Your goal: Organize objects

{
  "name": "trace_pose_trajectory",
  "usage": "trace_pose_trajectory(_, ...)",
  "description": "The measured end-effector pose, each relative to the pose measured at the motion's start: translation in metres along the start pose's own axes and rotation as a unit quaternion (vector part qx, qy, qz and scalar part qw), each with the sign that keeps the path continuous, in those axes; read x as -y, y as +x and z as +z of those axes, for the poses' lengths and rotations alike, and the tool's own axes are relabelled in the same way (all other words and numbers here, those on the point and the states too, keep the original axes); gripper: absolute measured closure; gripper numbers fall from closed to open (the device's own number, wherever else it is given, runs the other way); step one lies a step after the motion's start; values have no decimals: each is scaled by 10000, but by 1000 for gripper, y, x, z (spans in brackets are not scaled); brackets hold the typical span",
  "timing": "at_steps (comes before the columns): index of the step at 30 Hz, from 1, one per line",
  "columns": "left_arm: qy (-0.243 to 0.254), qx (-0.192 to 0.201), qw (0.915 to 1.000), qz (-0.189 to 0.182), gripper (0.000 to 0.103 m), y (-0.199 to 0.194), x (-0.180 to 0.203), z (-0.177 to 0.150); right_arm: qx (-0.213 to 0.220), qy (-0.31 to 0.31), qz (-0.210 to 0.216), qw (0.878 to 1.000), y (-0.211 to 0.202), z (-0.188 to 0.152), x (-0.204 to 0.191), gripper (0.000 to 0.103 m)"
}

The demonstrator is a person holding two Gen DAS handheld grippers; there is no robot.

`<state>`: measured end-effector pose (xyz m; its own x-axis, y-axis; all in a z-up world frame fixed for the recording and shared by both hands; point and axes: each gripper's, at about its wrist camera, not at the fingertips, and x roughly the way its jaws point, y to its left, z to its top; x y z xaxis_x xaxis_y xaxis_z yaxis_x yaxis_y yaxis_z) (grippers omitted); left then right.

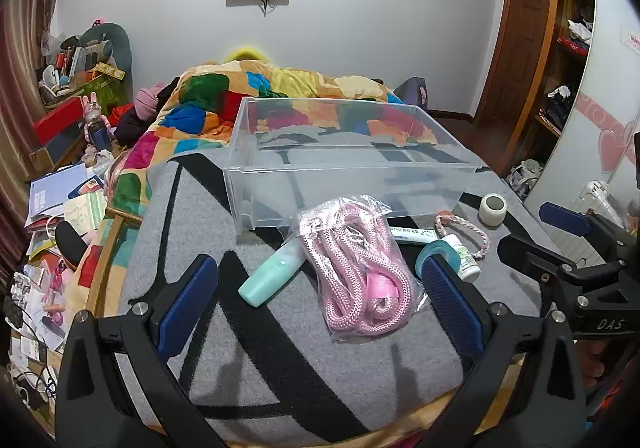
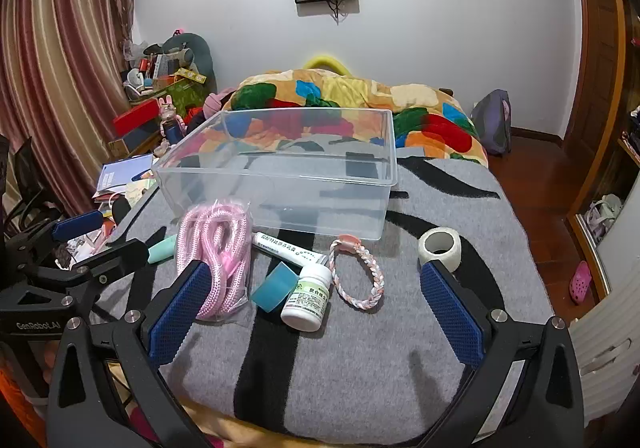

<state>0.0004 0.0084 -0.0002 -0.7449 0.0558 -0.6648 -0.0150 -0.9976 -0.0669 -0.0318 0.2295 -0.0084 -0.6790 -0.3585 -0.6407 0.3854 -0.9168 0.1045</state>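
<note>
Both grippers, left [image 1: 320, 302] and right [image 2: 316, 312], spread wide, holding nothing. Bagged pink rope [image 1: 356, 268] between left fingers; white bottle [image 2: 307, 298] between right, near blanket's [image 2: 360, 376] front edge.

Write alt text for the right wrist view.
An open right gripper hovers over a grey-and-black blanket scattered with small items: a white pill bottle, braided bracelet, tape roll, ointment tube and bagged pink rope. Behind them sits an empty clear plastic bin.

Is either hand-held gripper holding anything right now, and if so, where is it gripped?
Nothing is held. The left hand-held gripper and right hand-held gripper are both open above the blanket.
</note>
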Motion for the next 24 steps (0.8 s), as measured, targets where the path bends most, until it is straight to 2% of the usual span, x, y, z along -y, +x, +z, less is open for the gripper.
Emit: trace_pose_trajectory(24,-20,36,10000,-49,0,-4,2,0,-36,14,25,10000,0,-2,-1,0)
